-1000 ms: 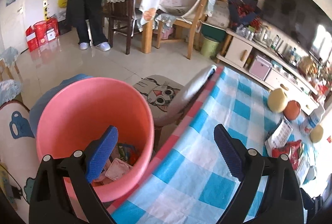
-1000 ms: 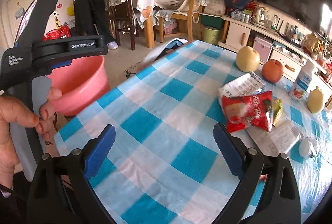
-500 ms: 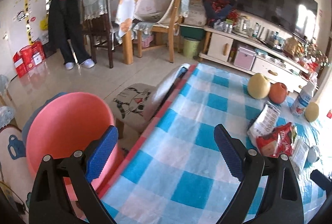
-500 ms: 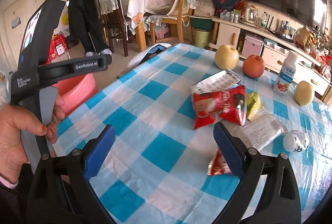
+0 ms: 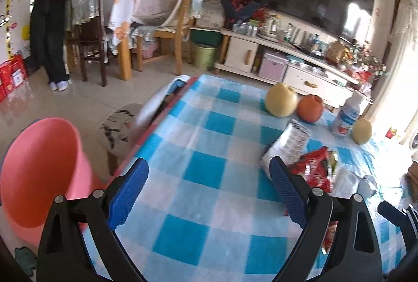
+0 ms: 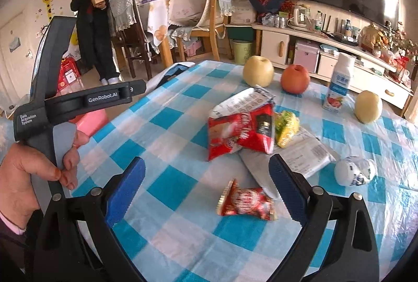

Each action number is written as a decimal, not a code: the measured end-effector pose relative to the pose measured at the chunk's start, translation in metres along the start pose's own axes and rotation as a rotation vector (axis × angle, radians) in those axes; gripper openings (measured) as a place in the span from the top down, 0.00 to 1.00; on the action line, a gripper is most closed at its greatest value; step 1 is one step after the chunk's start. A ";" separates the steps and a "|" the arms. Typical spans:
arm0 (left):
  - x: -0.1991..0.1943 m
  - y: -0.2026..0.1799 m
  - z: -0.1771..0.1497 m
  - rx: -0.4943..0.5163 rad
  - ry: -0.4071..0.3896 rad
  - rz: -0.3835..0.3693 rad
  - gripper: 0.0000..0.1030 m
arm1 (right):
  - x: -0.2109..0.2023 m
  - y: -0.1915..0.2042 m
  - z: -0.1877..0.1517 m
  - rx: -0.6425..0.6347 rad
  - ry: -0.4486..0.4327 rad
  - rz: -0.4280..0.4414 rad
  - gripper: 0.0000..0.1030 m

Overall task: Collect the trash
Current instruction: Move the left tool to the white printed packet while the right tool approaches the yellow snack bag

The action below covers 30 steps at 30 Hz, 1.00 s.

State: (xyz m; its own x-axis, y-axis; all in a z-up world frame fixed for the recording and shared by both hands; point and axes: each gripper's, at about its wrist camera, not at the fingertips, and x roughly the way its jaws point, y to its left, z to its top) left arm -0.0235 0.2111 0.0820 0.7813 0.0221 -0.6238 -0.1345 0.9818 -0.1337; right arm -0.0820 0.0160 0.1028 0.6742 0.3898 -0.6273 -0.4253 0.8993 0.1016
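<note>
Several wrappers are waiting on the checked worktop (image 6: 167,141), so most of the collecting looks ahead of you. Your right tool (image 6: 207,184) is spread wide and holding nothing, hovering over the small red wrapper (image 6: 245,202) that lies nearest. Just behind it sits the big red snack bag (image 6: 240,130), leaning on a white packet (image 6: 243,101), with a yellow-green wrapper (image 6: 286,126) tucked at its side, a flat white pouch (image 6: 305,154) and a crumpled white cup (image 6: 354,171) further right. Your left tool (image 5: 209,186) is spread too, nothing in it, pointing across bare cloth. The pink bucket (image 5: 39,175) stands off the worktop's left edge, down on the floor; I can't see inside it from here. Mind the fruit: two pale pears (image 6: 258,70) (image 6: 368,107), an apple (image 6: 295,78) and a standing milk bottle (image 6: 338,84) aren't trash, I'd judge. A person (image 6: 95,28) stands well back by the chairs, out of your way.
</note>
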 end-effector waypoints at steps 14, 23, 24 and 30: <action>0.045 -0.057 0.001 0.118 0.075 -0.192 0.10 | -0.007 -0.081 0.007 0.190 -0.003 -0.036 0.07; 0.101 -0.103 0.008 0.233 0.156 -0.244 0.10 | 0.001 -0.116 0.005 0.254 0.048 -0.067 0.07; 0.107 -0.107 0.008 0.251 0.163 -0.244 0.10 | 0.002 -0.117 0.005 0.254 0.049 -0.064 0.07; 0.139 -0.114 0.018 0.270 0.199 -0.243 0.10 | 0.010 -0.120 0.004 0.257 0.078 -0.035 0.07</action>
State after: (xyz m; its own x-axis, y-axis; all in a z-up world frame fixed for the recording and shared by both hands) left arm 0.1114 0.1053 0.0240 0.6340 -0.2278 -0.7390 0.2251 0.9686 -0.1054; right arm -0.0218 -0.0877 0.0876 0.6329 0.3500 -0.6906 -0.2286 0.9367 0.2652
